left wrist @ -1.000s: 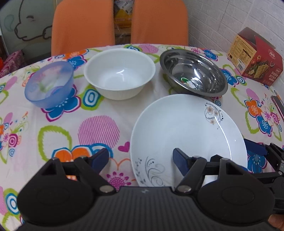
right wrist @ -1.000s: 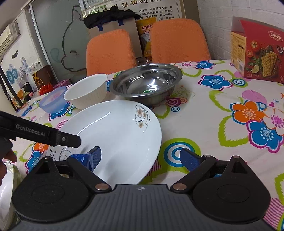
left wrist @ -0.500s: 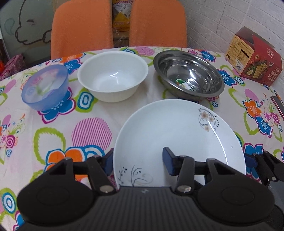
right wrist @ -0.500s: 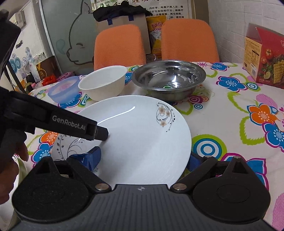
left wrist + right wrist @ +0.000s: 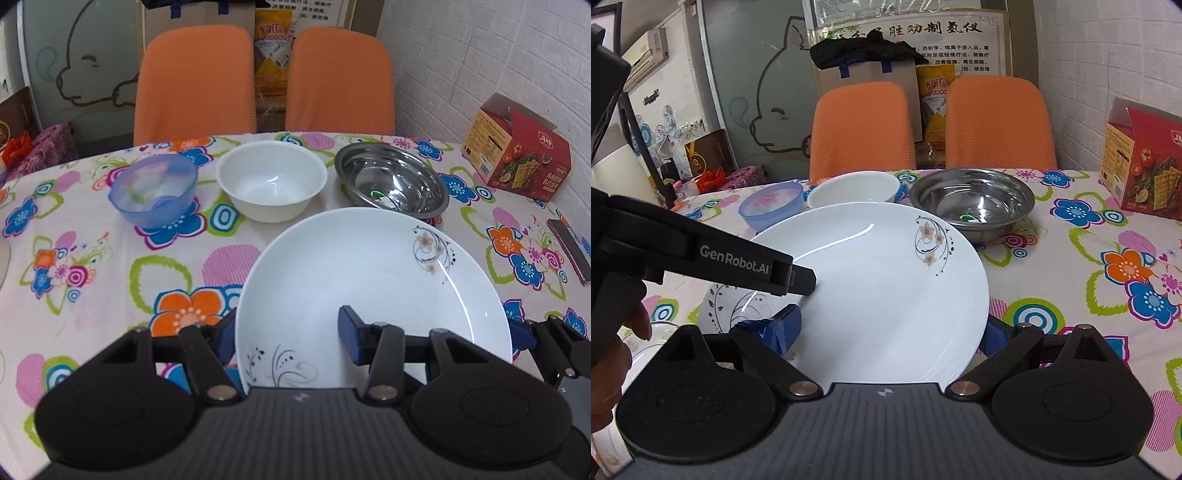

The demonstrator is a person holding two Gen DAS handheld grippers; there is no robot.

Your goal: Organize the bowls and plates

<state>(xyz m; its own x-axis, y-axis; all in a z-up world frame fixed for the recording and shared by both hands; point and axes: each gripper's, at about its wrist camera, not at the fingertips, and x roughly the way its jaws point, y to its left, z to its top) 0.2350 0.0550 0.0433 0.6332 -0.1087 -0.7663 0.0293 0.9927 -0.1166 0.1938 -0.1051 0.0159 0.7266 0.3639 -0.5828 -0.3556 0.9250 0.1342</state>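
Plate (image 5: 369, 280) sits between both pairs of tongs, raised and tilted above the flowered worktop (image 5: 92, 266). Left tongs (image 5: 286, 330) straddle its near rim, fingers apart. Right tongs (image 5: 886, 332) straddle its right edge, also spread wide. Behind stand a blue bowl (image 5: 153, 190), white bowl (image 5: 271, 181) and steel bowl (image 5: 391, 182).

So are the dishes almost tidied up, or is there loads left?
Mostly still to do. Nothing looks stacked yet. The white flowered plate is in hand: the left gripper and right gripper each straddle its rim. The blue plastic bowl, white bowl and steel bowl sit separately.
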